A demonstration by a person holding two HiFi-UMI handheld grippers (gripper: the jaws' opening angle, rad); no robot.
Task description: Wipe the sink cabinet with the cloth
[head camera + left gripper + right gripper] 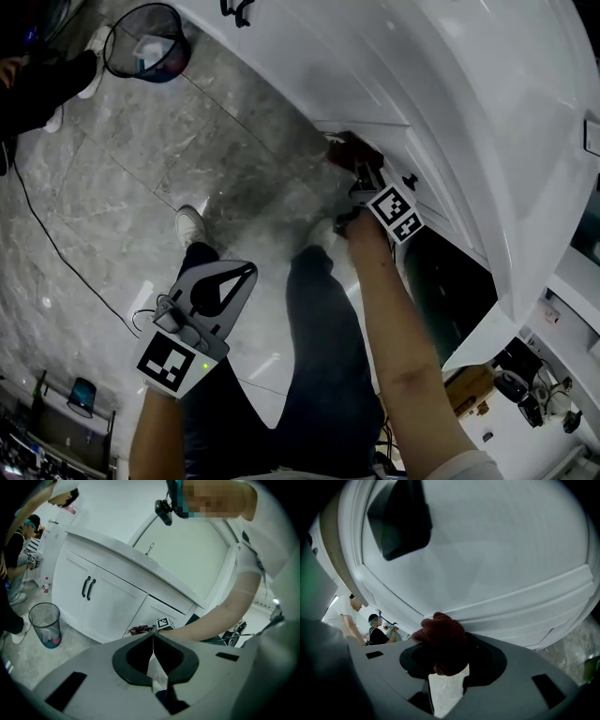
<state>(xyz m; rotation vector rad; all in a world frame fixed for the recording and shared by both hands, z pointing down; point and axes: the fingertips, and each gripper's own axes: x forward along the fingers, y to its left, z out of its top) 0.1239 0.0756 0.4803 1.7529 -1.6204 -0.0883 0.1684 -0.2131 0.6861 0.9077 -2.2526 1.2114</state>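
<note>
The right gripper (356,171) has its jaws clamped on the bunched dark red cloth (441,639), which lies up against the white front of the sink cabinet (450,103), at the moulded edge of a door panel beside the open, dark part of the cabinet. The left gripper (246,272) hangs well away from the cabinet, above the person's legs and the grey marble floor (187,159), with its jaws pressed together and nothing between them. A black mesh waste bin (148,42) stands on the floor, near the cabinet front.
</note>
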